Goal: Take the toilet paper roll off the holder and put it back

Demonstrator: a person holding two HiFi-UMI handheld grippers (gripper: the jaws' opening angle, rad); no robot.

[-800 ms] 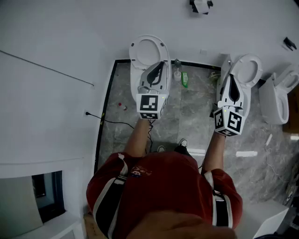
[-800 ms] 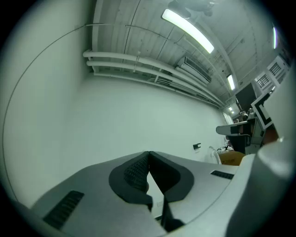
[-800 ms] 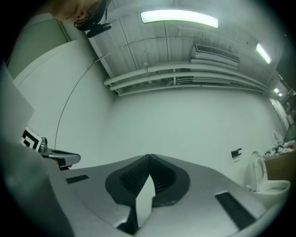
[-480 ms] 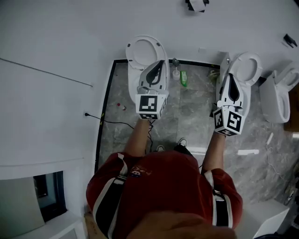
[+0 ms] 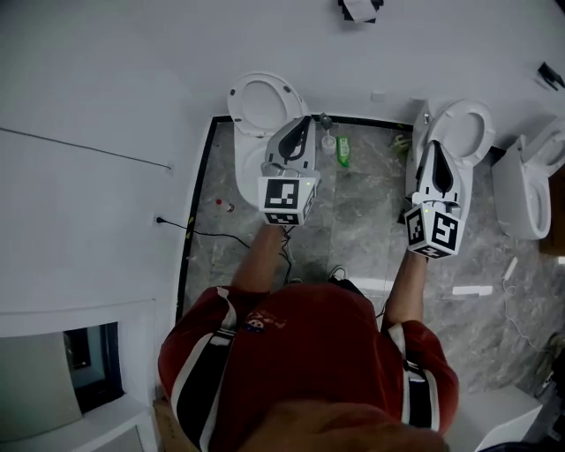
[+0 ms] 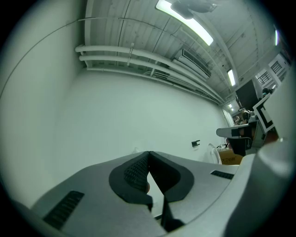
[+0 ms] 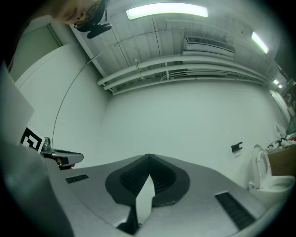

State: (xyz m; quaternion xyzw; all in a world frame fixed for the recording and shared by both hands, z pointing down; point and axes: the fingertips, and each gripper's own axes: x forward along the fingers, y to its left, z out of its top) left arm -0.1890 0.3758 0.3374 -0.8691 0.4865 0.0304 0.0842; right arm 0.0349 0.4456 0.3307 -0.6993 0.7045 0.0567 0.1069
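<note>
white walls [image 5: 88, 97] close in a grey marble floor [image 5: 362, 212] with a black edge. three white toilets stand along the far wall: one at the left [image 5: 259, 99], one in the middle [image 5: 466, 132], one at the right [image 5: 528, 181]. a person in a red shirt [image 5: 309, 353] holds both arms forward. the left gripper [image 5: 304, 122] is clenched, pads together on nothing, and so is the right gripper [image 5: 439, 148]; both point at bare wall. the roll [image 5: 360, 10] sits on its black holder [image 5: 343, 5] high on the far wall, well apart from both grippers. a green bottle [image 5: 343, 151] stands between the left and middle toilets.
</note>
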